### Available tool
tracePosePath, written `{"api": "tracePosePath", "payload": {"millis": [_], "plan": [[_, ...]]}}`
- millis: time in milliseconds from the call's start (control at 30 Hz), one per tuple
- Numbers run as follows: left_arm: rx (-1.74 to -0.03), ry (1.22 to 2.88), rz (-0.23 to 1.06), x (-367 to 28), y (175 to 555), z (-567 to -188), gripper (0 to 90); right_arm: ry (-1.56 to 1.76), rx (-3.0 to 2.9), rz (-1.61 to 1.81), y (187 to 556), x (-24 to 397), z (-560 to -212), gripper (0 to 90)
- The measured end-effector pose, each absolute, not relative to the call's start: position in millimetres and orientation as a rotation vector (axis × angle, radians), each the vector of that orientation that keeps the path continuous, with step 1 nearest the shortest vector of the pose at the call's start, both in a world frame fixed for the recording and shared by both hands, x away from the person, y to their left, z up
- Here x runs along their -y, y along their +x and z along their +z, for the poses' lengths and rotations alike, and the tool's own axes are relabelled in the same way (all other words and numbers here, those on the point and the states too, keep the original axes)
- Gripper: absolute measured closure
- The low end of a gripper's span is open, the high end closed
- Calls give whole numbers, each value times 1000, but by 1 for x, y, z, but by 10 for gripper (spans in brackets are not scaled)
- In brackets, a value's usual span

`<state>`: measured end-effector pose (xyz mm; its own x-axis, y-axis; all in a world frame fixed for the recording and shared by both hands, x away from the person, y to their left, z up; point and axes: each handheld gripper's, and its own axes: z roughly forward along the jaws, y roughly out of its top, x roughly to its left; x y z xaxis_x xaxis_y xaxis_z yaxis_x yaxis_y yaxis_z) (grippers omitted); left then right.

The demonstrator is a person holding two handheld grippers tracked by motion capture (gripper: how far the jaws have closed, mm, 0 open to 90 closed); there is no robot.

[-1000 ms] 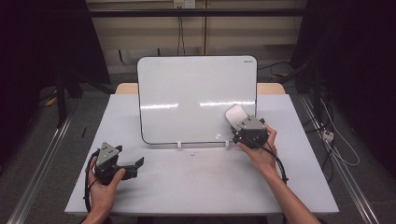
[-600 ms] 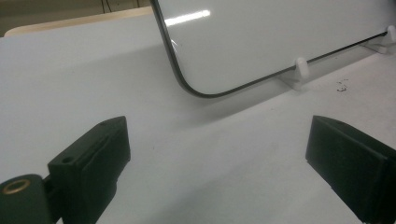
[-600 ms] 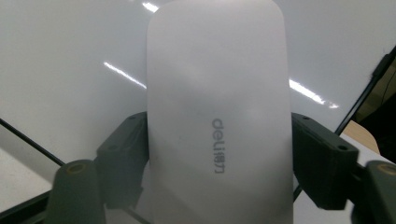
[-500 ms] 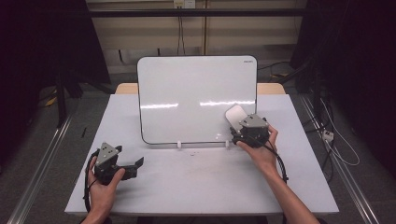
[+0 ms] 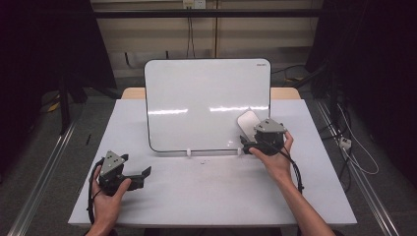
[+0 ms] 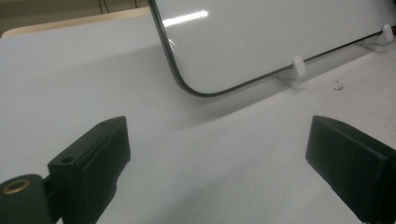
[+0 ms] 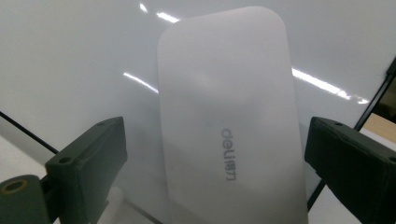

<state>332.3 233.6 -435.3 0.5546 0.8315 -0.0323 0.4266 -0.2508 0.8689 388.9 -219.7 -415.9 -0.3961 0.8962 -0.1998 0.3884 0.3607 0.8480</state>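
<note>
A white board (image 5: 206,103) stands upright on the white table (image 5: 196,201), held by small white clip feet (image 5: 188,152). A white rounded eraser (image 5: 247,123) printed "deli" clings to its lower right face. My right gripper (image 5: 248,143) points at the eraser. In the right gripper view the eraser (image 7: 229,116) lies between the jaws of my right gripper (image 7: 217,144). Those jaws have just been opening and stand clear of its sides. My left gripper (image 5: 142,174) rests open at the table's front left, and in the left gripper view my left gripper (image 6: 219,140) has nothing between its jaws.
The board's lower left corner (image 6: 187,84) and one clip foot (image 6: 296,70) lie ahead of the left gripper. Metal rails (image 5: 44,167) run along the floor on both sides of the table. Cables (image 5: 354,152) lie on the floor at the right.
Both hands and the eraser keep their places. The right gripper's jaws look wider apart than before.
</note>
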Motion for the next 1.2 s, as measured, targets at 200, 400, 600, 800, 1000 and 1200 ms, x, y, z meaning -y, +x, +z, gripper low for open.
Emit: {"api": "tracePosePath", "payload": {"millis": [200, 400, 600, 800, 1000, 1200], "plan": [[-1024, 1875, 559, -233, 332, -434, 64, 1138, -1944, 1015, 387, 223, -412, 56], [-1037, 1867, 562, -234, 333, -435, 64, 1181, -1934, 1060, 383, 228, -407, 60], [-1035, 1867, 559, -234, 333, -434, 65, 1187, -1938, 1096, 376, 230, -406, 46], [-1038, 1862, 556, -233, 333, -435, 65, 1186, -1911, 1106, 367, 233, -405, 42], [-1034, 1857, 560, -233, 334, -434, 65, 1191, -1893, 1102, 359, 239, -406, 42], [-1039, 1852, 558, -231, 335, -434, 65, 1196, -1855, 1118, 349, 247, -408, 47]]}}
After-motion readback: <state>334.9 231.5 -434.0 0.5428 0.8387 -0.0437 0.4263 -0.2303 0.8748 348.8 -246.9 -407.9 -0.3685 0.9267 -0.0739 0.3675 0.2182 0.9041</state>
